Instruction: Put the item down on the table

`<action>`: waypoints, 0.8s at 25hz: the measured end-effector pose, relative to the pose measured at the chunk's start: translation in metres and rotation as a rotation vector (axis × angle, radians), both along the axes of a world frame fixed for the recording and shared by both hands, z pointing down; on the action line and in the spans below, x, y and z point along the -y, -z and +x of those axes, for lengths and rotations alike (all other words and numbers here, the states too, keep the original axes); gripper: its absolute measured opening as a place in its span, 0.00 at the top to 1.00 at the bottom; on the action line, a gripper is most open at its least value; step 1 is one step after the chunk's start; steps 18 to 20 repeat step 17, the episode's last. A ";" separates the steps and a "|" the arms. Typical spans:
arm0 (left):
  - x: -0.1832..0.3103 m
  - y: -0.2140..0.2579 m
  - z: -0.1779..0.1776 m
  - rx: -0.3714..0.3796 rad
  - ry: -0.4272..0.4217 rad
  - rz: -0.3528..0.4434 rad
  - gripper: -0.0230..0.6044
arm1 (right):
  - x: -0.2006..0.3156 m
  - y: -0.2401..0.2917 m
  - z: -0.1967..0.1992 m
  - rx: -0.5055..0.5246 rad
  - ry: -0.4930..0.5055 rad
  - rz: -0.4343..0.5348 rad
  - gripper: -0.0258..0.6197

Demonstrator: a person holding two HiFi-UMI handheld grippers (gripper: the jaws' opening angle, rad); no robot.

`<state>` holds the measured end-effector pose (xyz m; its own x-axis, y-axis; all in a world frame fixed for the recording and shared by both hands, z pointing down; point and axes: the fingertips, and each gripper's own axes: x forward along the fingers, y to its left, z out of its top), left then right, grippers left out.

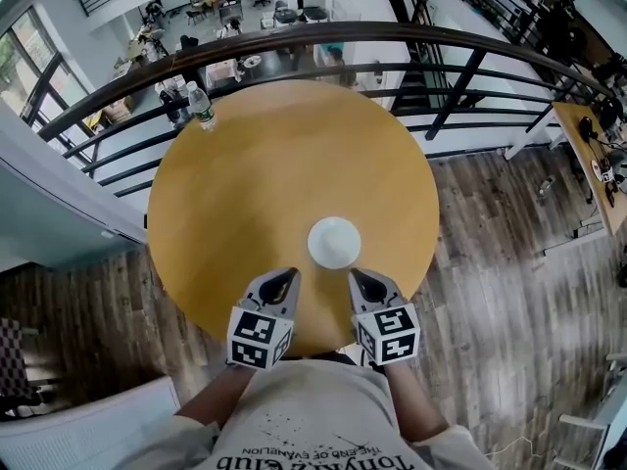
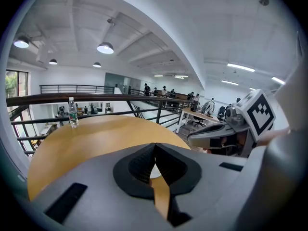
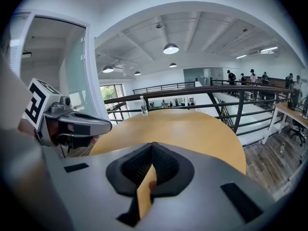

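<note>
- White round item [image 1: 334, 242] sat on the table [image 1: 255, 164], near its near edge.
- Left gripper [image 1: 288, 280] and right gripper [image 1: 359, 282] had jaws closed, empty, just beside it.
- Looked light and thin-walled; I'd pinch opposite sides gently.

I find the counter [image 1: 265, 174] wide open across middle and right; free sweep there. Near the front edge the white round item [image 1: 334, 242] sits, the one obstacle close in. A water bottle [image 1: 201, 106] stands at the far left rim, the railing [image 1: 333, 29] close behind it.
</note>
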<state>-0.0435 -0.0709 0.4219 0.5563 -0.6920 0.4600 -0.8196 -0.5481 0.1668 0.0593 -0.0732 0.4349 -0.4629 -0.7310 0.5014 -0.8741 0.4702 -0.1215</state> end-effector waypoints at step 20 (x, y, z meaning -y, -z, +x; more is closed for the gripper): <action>-0.005 0.003 0.002 0.011 -0.015 0.004 0.93 | -0.010 -0.003 -0.002 -0.044 0.045 -0.003 0.92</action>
